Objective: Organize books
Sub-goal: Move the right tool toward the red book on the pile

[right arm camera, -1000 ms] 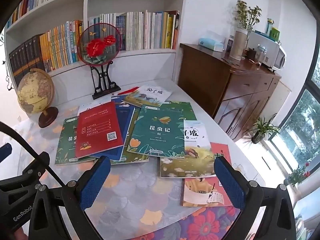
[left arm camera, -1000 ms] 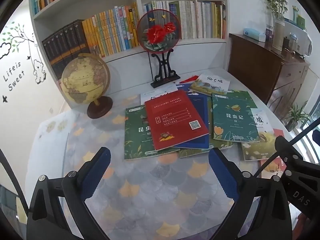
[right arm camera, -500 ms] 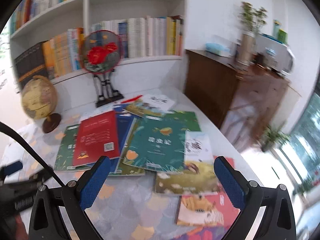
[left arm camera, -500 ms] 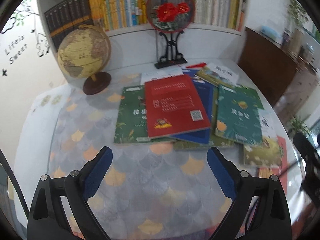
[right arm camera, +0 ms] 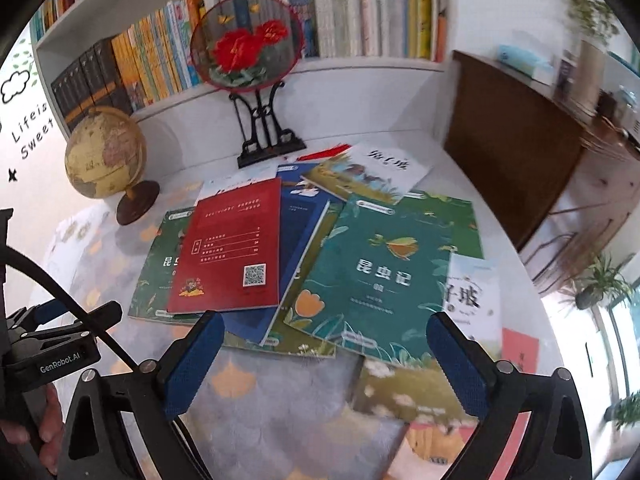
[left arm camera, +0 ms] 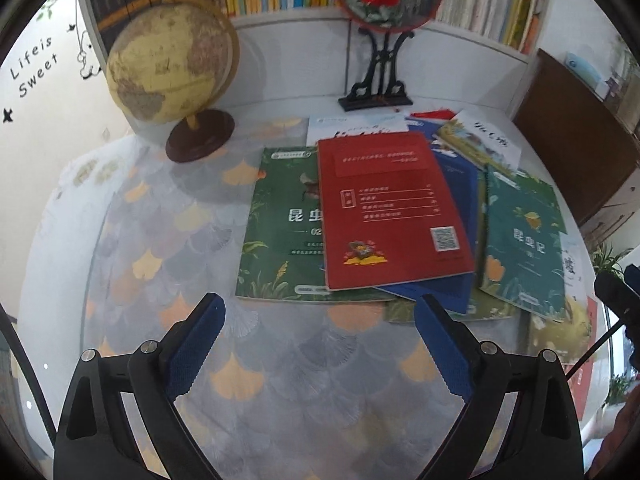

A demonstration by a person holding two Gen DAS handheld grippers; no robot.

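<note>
Here, both hand-held grippers — left (left arm camera: 319, 312), right (right arm camera: 319, 330) — released, near red book's (left arm camera: 390, 208) edge.

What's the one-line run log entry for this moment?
left gripper: open, empty | right gripper: open, empty | red book: topmost of scattered pile | phase: approach

1. A white bookshelf (right arm camera: 360, 68) lines the back wall.
2. A dark wooden sideboard (right arm camera: 516, 152) stands to the right.
3. The left wall (left arm camera: 36, 92) is white (with a "Life is Sweet" decal).
4. Daylight enters through a window (right arm camera: 616, 320) beside potted plants (right arm camera: 596, 284).
</note>
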